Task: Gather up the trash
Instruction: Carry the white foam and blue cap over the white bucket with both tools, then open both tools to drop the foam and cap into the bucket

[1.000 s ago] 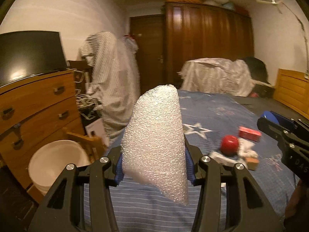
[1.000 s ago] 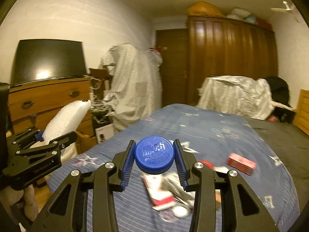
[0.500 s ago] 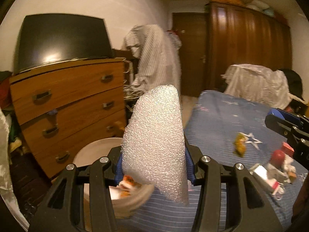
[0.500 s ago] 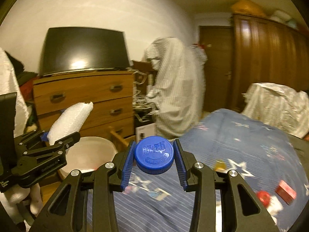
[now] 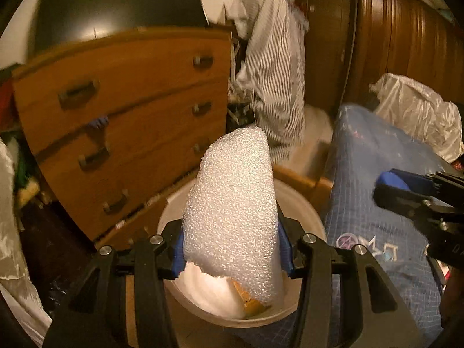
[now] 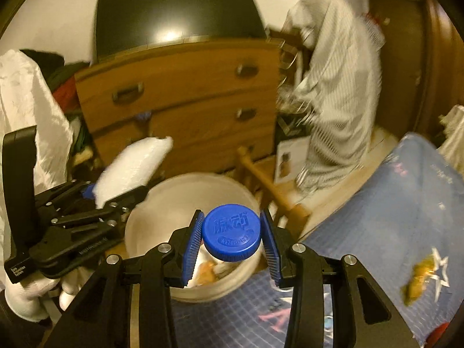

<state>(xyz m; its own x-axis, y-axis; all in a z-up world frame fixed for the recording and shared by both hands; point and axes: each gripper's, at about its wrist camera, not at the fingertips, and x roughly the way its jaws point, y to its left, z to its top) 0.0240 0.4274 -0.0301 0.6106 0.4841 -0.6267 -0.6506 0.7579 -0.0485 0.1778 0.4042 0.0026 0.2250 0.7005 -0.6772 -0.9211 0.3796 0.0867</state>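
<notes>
Foam wrap (image 5: 232, 208) clamped upright between the blue pads of the left gripper (image 5: 232, 249), tip leaning toward the wooden dresser (image 5: 130, 116), lower torn edge hanging over the open mouth of the white bucket (image 5: 313, 217). Blue bottle cap (image 6: 231, 232) pinched edge-on between the ribbed pads of the right gripper (image 6: 232, 246), held above the near rim of the same bucket (image 6: 150, 203). Bucket contents visible: white and orange scraps at the bottom. Bucket wedged between dresser front and the edge of the blue star-print bed (image 6: 391, 217), a wooden chair leg (image 6: 261, 179) just behind the far rim. Left gripper (image 6: 121, 200) seen from the right wrist view at the bucket's left rim, close to the dresser drawers. Crumpled yellow wrapper (image 6: 420, 278) lying on the bedspread, well apart from the bucket. Striped garment (image 5: 272, 66) hanging beyond the dresser corner.
</notes>
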